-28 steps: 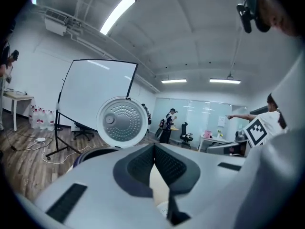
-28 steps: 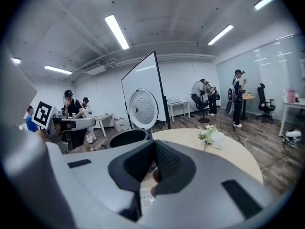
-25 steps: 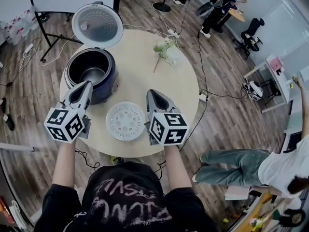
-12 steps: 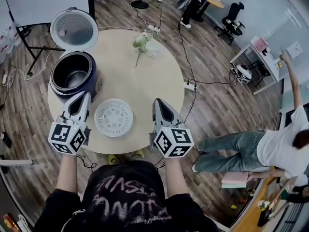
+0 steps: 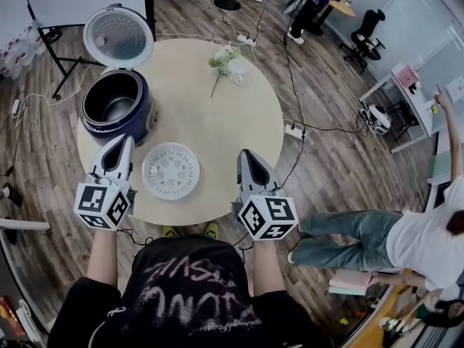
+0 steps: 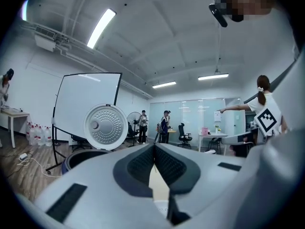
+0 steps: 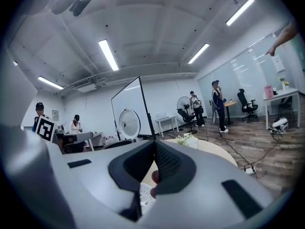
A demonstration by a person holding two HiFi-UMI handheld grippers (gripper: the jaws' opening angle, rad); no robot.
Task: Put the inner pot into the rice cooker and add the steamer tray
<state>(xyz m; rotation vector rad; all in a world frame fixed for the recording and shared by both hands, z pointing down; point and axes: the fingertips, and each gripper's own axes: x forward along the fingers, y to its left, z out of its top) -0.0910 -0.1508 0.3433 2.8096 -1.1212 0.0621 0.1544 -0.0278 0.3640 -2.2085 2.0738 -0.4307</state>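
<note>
Both grippers idle: left gripper (image 5: 123, 141) and right gripper (image 5: 246, 155) jaws pressed together, empty | inner pot (image 5: 114, 106) seated in rice cooker (image 5: 139, 128) | steamer tray (image 5: 171, 170) flat on table (image 5: 217, 114) between grippers | risk: thin rim pushed by one jaw slides tray toward near edge.

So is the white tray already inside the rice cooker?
No, the white tray lies flat on the table, next to the open rice cooker, not in it.
</note>
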